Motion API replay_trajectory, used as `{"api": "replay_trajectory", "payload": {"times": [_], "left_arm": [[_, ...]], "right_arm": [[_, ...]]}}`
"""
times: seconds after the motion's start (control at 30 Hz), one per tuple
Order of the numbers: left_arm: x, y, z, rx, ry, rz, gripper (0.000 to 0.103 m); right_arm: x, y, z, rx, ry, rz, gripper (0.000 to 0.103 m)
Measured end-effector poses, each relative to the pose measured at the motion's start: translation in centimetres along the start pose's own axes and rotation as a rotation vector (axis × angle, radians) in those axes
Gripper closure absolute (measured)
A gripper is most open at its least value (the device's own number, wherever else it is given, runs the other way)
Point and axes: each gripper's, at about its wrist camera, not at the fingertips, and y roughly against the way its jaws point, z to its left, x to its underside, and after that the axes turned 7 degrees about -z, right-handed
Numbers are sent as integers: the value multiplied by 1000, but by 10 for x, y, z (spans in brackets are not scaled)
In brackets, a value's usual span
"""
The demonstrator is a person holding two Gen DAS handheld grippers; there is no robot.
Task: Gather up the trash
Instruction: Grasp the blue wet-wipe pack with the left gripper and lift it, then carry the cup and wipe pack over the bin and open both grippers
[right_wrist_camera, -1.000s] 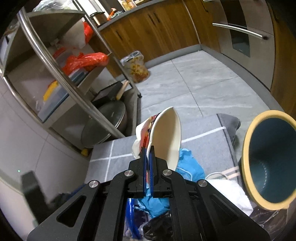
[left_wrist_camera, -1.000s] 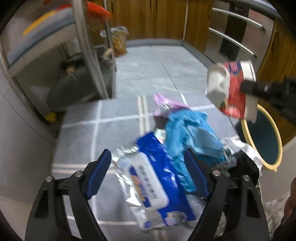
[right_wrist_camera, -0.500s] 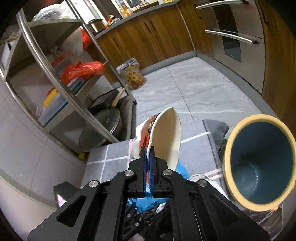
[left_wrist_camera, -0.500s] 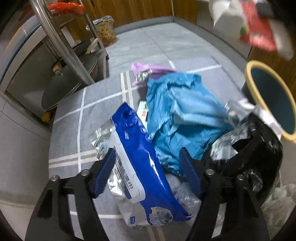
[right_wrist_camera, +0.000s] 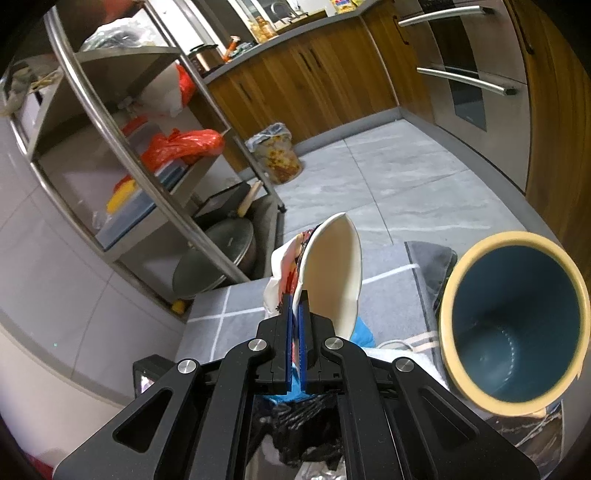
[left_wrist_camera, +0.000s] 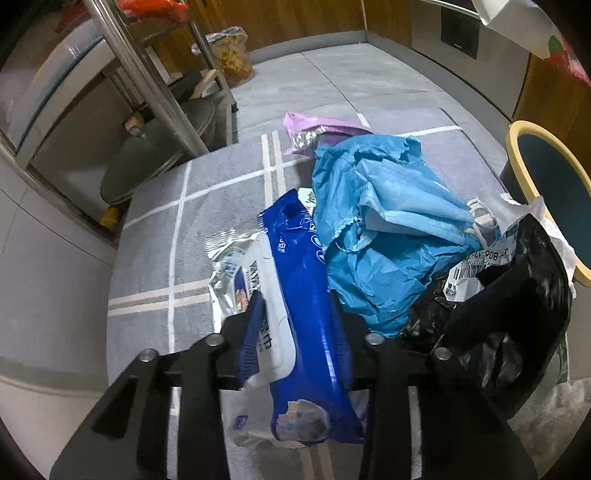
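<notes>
My left gripper (left_wrist_camera: 299, 328) is shut on a blue and white wet-wipes pack (left_wrist_camera: 295, 295) lying on the grey mat (left_wrist_camera: 155, 229). Beside it lie a crumpled blue mask wrapper (left_wrist_camera: 380, 221), a purple wrapper (left_wrist_camera: 314, 129) and a black plastic bag (left_wrist_camera: 517, 306). My right gripper (right_wrist_camera: 294, 314) is shut on the rim of a white paper bowl with red print (right_wrist_camera: 332, 273), held in the air left of the blue bin with a yellow rim (right_wrist_camera: 513, 325). The bowl shows at the top right of the left wrist view (left_wrist_camera: 517, 22).
A steel shelf rack (right_wrist_camera: 122, 122) with pans and red bags stands to the left. Wooden cabinets and an oven (right_wrist_camera: 469, 85) line the back and right. A bagged bin (right_wrist_camera: 275, 155) stands on the tiled floor. The blue bin stands off the mat's right edge (left_wrist_camera: 550, 192).
My left gripper has moved forward and closed on the wet-wipes pack. My right gripper has risen with the bowl and the bin now sits closer on its right.
</notes>
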Motion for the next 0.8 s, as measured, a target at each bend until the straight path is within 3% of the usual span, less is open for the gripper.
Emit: {"api": "replay_trajectory", "payload": {"times": [0.2,0.5,0.8], "left_arm": [[-6,18,8,-36,15,-59,91],[-13,47,49,-38,163,-135,100],[-24,93,74,16,246,-285,100]], "right_arm": [[-1,5,-3,0,4,-3,99],[-3,13,-19,26,-7,-4,99],[-1,14,-21,58,-4,-4,99]]}}
